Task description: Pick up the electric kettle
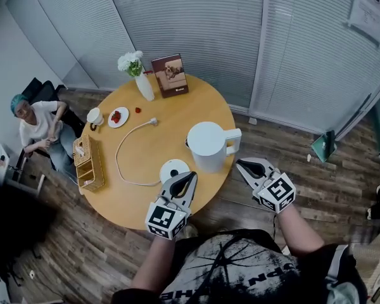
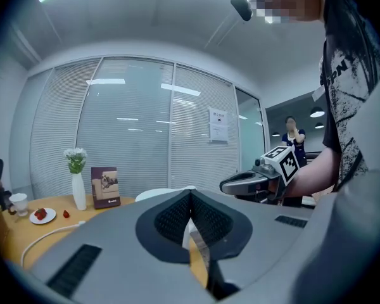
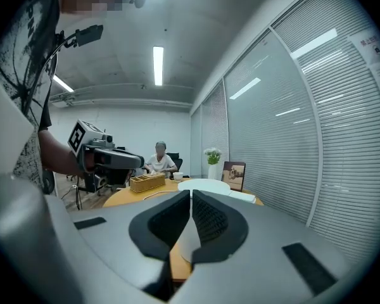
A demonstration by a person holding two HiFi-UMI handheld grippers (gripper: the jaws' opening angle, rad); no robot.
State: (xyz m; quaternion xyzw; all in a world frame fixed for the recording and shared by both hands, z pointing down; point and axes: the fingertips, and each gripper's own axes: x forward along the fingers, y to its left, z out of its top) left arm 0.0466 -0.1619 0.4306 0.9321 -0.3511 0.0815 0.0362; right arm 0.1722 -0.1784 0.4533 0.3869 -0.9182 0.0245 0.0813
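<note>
The electric kettle [image 1: 206,146] stands untouched between the left tool [image 1: 190,175] and right tool [image 1: 240,163], both clamped shut and empty

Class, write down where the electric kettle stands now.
In the head view, the electric kettle stands near the right edge of the round table, with its power base just left of it, nearer the person.

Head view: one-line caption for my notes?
Left gripper and right gripper, jaws shut and empty, flank the white kettle on the round table.
</note>
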